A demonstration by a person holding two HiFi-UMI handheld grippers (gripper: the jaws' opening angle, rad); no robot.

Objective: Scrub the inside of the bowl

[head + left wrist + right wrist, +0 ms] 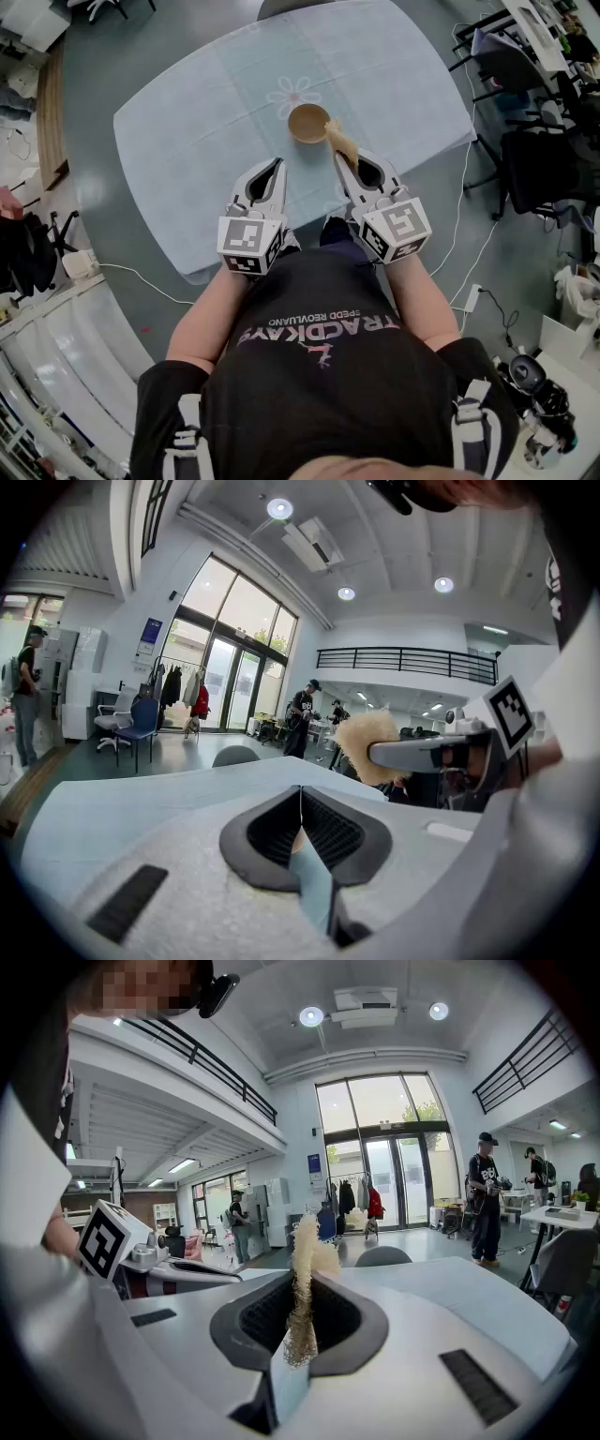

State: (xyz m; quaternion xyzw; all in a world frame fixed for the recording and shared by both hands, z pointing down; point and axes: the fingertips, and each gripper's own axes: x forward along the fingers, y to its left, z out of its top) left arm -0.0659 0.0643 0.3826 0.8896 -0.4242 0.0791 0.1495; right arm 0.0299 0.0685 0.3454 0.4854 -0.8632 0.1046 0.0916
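Observation:
A small brown wooden bowl [307, 123] sits upright on the pale blue tablecloth [206, 141], near a flower print. My right gripper [340, 159] is shut on a tan fibrous scrubber [341, 142], whose tip reaches the bowl's right rim. In the right gripper view the scrubber [302, 1279] stands pinched between the jaws of the right gripper [301, 1283]. My left gripper [278, 165] hovers just short of the bowl, to its left, shut with nothing in it. The left gripper view shows the left gripper [301, 791] with its jaws together, and the scrubber [364, 747] off to the right.
The table's near edge [234, 267] lies just under my grippers. A grey chair [300, 7] stands at the far side. Dark chairs and desks [534, 141] crowd the right, with cables [469, 234] on the floor. People stand far off in the hall.

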